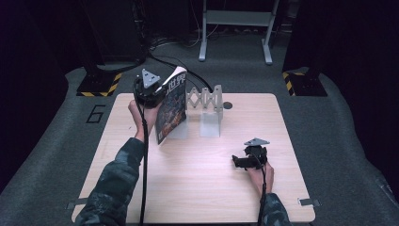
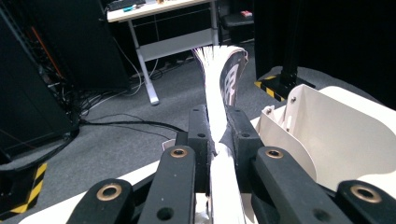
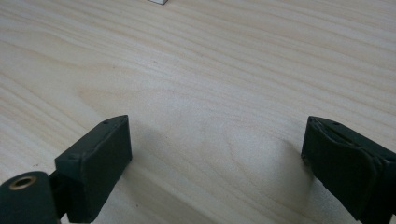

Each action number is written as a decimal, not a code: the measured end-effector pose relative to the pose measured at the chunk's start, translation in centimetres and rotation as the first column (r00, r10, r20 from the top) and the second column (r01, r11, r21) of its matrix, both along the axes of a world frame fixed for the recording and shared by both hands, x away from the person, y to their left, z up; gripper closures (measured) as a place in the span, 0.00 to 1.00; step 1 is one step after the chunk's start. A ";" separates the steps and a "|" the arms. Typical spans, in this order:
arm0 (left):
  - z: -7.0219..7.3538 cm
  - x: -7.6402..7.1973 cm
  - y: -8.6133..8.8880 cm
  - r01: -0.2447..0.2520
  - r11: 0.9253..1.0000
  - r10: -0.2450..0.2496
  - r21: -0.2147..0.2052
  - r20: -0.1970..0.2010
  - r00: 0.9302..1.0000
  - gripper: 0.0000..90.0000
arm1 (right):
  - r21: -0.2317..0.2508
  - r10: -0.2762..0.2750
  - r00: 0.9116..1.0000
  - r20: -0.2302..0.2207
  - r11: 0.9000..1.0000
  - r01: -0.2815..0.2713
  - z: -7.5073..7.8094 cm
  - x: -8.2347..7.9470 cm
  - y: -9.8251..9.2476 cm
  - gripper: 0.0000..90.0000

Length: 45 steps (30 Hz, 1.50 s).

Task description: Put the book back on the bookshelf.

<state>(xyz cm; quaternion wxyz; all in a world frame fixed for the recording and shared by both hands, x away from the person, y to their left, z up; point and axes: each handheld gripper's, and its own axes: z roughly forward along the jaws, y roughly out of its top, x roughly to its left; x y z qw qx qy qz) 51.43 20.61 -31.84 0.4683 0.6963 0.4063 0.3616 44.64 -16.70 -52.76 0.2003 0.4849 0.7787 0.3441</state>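
Left gripper (image 1: 157, 94) clenched on the magazine (image 1: 171, 106); right gripper (image 1: 242, 162) released, resting low on the table (image 1: 197, 188).

The magazine stands upright in the jaws, its long axis near vertical, just at 9 o'clock of the white folding rack (image 1: 204, 106). The left hand is clearly the nearer one. The cover is dark with large white characters, and the page edges (image 2: 212, 84) fan out white.

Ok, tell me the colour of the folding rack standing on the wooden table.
Pale grey expandable metal rack, best in the high view.
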 end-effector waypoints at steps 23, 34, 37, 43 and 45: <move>-1.4 1.4 1.2 -0.083 0.995 0.082 -0.059 -0.024 0.996 0.87 | -0.008 0.006 1.000 0.008 1.000 -0.006 0.0 0.0 -0.1 0.09; -0.7 -0.2 2.3 -0.042 0.998 0.040 -0.039 -0.048 0.998 0.42 | -0.008 0.007 1.000 0.010 1.000 -0.007 0.0 0.0 -0.1 0.09; -0.3 -1.1 2.7 -0.034 0.999 0.033 -0.038 -0.027 0.999 0.37 | -0.008 0.007 1.000 0.011 1.000 -0.007 0.0 0.0 -0.1 0.09; -0.2 -2.9 3.0 -0.013 0.999 0.013 -0.032 0.002 1.000 0.19 | -0.008 0.007 1.000 0.011 1.000 -0.007 0.0 0.0 -0.1 0.09; -0.4 -3.3 3.0 -0.009 1.000 0.009 -0.028 0.000 1.000 0.16 | -0.008 0.006 1.000 0.011 1.000 -0.006 0.0 0.0 -0.1 0.09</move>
